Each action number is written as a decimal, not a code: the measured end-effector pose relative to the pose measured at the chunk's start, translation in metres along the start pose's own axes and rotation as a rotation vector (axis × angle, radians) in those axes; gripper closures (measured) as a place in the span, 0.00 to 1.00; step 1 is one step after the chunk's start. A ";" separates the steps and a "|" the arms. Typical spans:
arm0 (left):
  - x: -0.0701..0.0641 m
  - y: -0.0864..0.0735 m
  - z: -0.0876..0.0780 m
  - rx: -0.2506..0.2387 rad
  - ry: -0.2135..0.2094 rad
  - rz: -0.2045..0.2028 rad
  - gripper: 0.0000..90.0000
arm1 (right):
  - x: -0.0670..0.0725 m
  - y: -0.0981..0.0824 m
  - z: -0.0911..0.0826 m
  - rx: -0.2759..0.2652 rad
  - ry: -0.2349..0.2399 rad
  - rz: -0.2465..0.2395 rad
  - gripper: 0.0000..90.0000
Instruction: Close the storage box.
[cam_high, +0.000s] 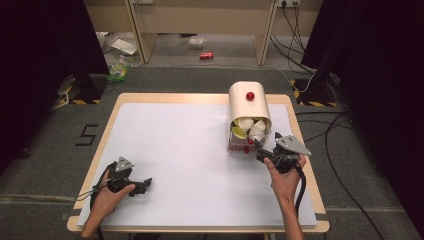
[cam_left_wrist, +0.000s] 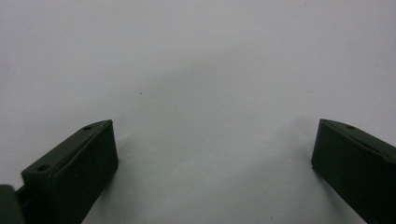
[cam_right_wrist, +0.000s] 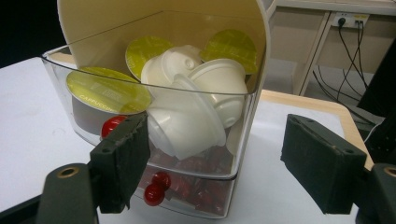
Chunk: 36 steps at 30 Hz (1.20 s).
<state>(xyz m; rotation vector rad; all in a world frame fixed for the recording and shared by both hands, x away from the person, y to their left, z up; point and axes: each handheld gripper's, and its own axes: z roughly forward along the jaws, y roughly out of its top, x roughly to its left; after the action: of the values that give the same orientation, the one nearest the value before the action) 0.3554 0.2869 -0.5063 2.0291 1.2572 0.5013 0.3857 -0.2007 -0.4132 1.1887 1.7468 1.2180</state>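
The right claw (cam_right_wrist: 212, 163) was apart, right by the box (cam_high: 248, 120) of pods (cam_right_wrist: 196, 100) at the far right, ready to grab. The left claw (cam_left_wrist: 212, 163), apart too, waited on the bench (cam_high: 180, 150).

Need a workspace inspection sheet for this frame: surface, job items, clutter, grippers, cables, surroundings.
Surface: white table top, wooden rim, bare apart from the dispenser.
Job's things: capsule dispenser at far right, upper drawer pulled out, full of coffee capsules; red knobs on the drawer fronts.
Clutter: nothing seen on the table.
Grippers: left gripper open, low over the table; right gripper open, facing the drawers.
Cables: gripper cable; floor cables at right.
Surroundings: red can and litter on the floor.
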 end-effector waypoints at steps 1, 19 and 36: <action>0.000 0.000 0.000 0.000 0.000 0.000 0.00 | 0.000 0.000 0.000 0.003 0.001 0.000 0.27; 0.000 0.000 0.000 0.000 0.000 0.000 0.00 | -0.003 0.002 0.006 0.000 -0.007 0.006 0.26; 0.000 0.000 0.000 -0.001 0.000 -0.001 0.00 | -0.003 0.005 0.013 0.001 -0.014 0.012 0.27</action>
<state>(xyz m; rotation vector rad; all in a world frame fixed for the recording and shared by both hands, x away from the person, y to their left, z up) 0.3553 0.2869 -0.5063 2.0280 1.2574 0.5012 0.3995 -0.1994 -0.4128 1.2074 1.7323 1.2137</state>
